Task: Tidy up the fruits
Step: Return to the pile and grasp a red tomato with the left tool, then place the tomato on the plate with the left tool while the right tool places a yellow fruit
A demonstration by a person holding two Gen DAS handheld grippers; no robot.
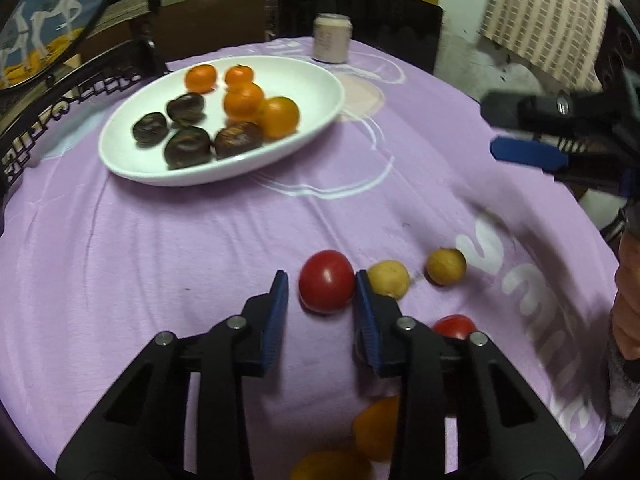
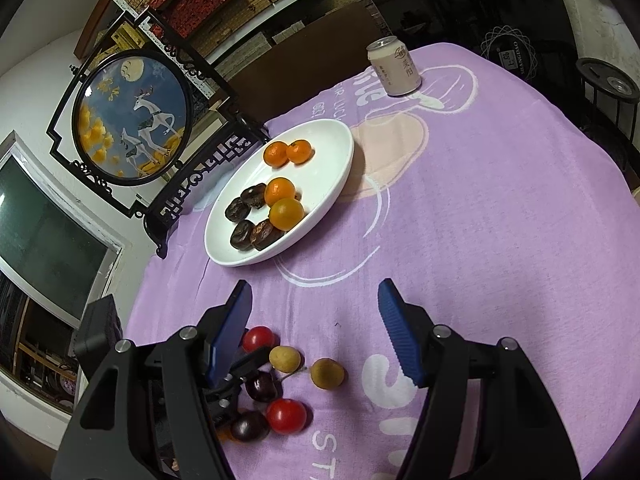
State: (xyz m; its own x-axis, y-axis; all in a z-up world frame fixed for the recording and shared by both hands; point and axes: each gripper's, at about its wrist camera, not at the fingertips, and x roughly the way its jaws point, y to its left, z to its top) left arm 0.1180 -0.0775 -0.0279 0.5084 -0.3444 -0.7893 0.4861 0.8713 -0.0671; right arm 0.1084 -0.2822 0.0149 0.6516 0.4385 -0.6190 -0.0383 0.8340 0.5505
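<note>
My left gripper (image 1: 320,280) is shut on a red cherry tomato (image 1: 326,282) that rests on the purple cloth, held at the fingertips. Just right of it lie two yellow-brown round fruits (image 1: 388,280) (image 1: 446,266) and a second red tomato (image 1: 454,326). The right wrist view shows the same cluster with two dark cherries (image 2: 262,386) (image 2: 248,426) and a tomato (image 2: 286,416). My right gripper (image 2: 315,283) hovers open above the cloth with nothing between its pads. The white plate (image 2: 340,136) behind holds several oranges (image 2: 286,213) and dark wrinkled fruits (image 2: 242,234).
A drink can (image 2: 394,66) stands at the far side of the table. A black-framed round deer picture (image 2: 132,112) stands left of the plate. Orange fruits (image 1: 376,428) lie under my left gripper's arm. A person's hand (image 1: 628,300) shows at the right edge.
</note>
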